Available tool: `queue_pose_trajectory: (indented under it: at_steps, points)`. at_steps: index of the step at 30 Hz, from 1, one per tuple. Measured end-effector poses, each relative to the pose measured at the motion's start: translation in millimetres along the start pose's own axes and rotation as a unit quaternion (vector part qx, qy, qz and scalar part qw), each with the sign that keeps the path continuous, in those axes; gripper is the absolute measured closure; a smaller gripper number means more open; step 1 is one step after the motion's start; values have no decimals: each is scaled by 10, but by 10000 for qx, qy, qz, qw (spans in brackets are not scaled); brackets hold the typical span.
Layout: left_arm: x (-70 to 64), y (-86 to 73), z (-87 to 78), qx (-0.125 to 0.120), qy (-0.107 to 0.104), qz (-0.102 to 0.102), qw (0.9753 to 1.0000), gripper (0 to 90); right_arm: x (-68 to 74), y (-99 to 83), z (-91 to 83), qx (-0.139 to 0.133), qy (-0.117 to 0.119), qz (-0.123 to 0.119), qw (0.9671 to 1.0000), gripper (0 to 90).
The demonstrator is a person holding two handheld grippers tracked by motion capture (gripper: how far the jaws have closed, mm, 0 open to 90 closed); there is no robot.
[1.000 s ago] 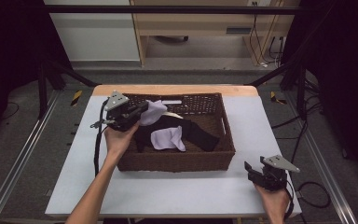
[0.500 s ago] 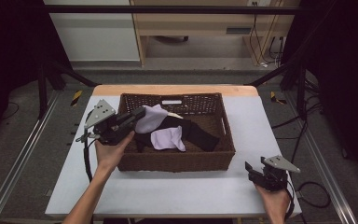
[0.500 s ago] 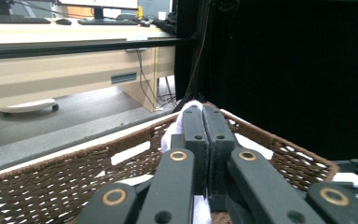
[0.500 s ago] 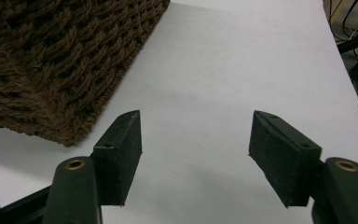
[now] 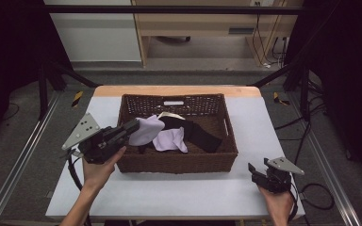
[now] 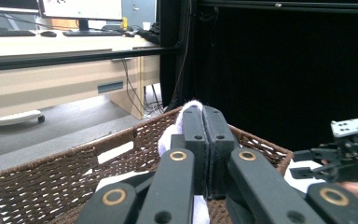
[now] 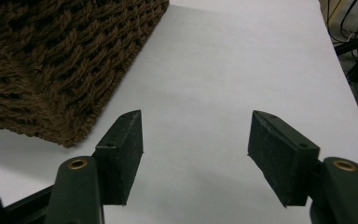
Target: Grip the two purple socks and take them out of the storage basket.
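Observation:
A brown wicker basket [image 5: 226, 141] stands at the middle of the white table and holds pale lilac and black cloths. My left gripper [image 5: 134, 126] is at the basket's left rim, shut on a pale lilac cloth [image 5: 146, 131] that it lifts over the rim. In the left gripper view the jaws press together with white cloth [image 6: 168, 135] showing at their tip [image 6: 203, 111]. A second lilac cloth [image 5: 169, 140] and a black garment [image 5: 200, 134] lie inside the basket. My right gripper [image 5: 257, 172] rests at the table's front right, open and empty [image 7: 196, 140].
The basket's corner [image 7: 51, 70] lies just left of the right gripper's jaws. White table surface [image 5: 179, 193] runs along the front. A wooden desk and cables stand behind the table, and metal rails flank both sides.
My left gripper has pulled back to the left and toward the front, drawing the lilac cloth from the basket's middle to its left rim. The right gripper has not moved.

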State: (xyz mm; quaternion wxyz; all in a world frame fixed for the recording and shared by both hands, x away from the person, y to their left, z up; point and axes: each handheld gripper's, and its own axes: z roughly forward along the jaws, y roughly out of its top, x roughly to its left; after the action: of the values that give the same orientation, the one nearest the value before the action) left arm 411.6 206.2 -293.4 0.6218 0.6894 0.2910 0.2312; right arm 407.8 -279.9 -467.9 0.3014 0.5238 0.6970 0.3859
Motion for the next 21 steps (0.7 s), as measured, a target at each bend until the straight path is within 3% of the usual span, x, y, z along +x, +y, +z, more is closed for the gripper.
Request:
queue_pose_trajectory:
  at_steps: [7, 11, 21]
  points:
    - [-131, 17, -142, 7, -270, -3, 9996, 885, 6, 2, -11, -26, 11, -32, 10000, 394]
    - [-224, -13, -205, 44, -382, 92, 9992, 885, 6, 2, -13, -26, 13, -15, 10000, 397]
    - [-405, -289, -299, 383, -584, 193, 9974, 885, 10, 2, -14, -11, 12, -5, 10000, 396]
